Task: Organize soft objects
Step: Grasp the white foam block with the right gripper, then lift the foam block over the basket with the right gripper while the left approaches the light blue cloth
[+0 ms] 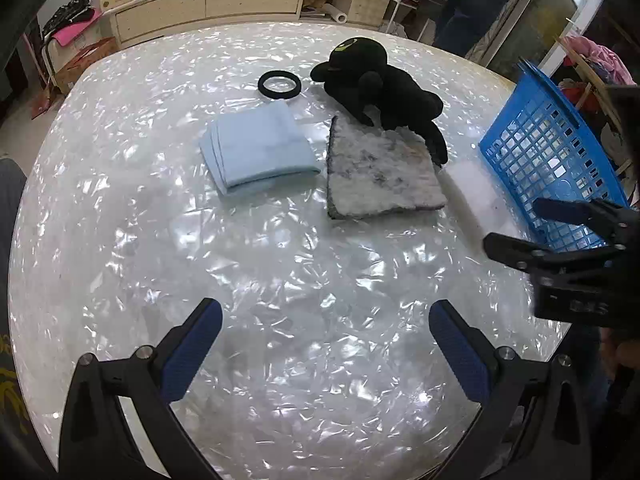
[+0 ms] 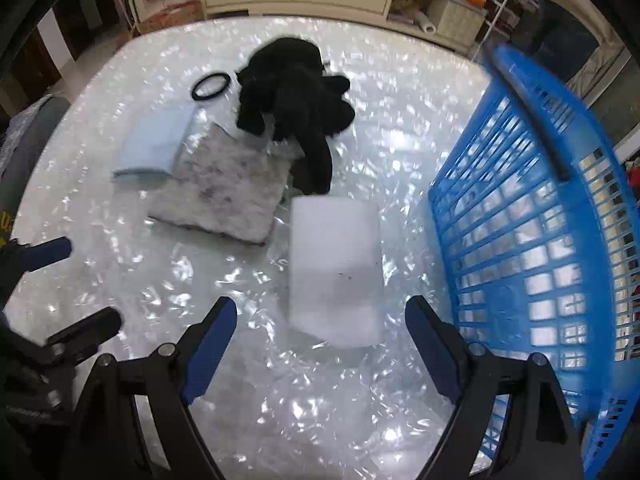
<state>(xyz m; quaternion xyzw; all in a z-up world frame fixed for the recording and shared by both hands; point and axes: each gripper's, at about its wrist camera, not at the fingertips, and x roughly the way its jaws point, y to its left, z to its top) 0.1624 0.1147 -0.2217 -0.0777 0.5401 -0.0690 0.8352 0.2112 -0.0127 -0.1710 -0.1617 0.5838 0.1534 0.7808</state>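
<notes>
A big round table with a shiny white pearly top holds all the soft things. Starting on the left, the left gripper hangs over a bare near part of the table, with its blue pads spread wide and nothing between them. A little farther away lies a folded light blue cloth. Behind it, at the far side, sits a thin black ring lying flat. Just to the right of the blue cloth is a fuzzy grey mat, flat on the table, with a small gap between the two. A black plush toy lies at the far edge of the mat, and one of its floppy legs rests on the mat's far right corner. Going on to the right, a white foam block lies flat on the table, near the mat and the toy's leg. The right gripper hangs just above the near end of this block. Its blue pads are spread wide, one on each side of the block, and they are not touching it. On the far right stands a blue plastic basket with slotted walls, close beside the white block. Behind the table are a long pale cabinet and a person's legs.
</notes>
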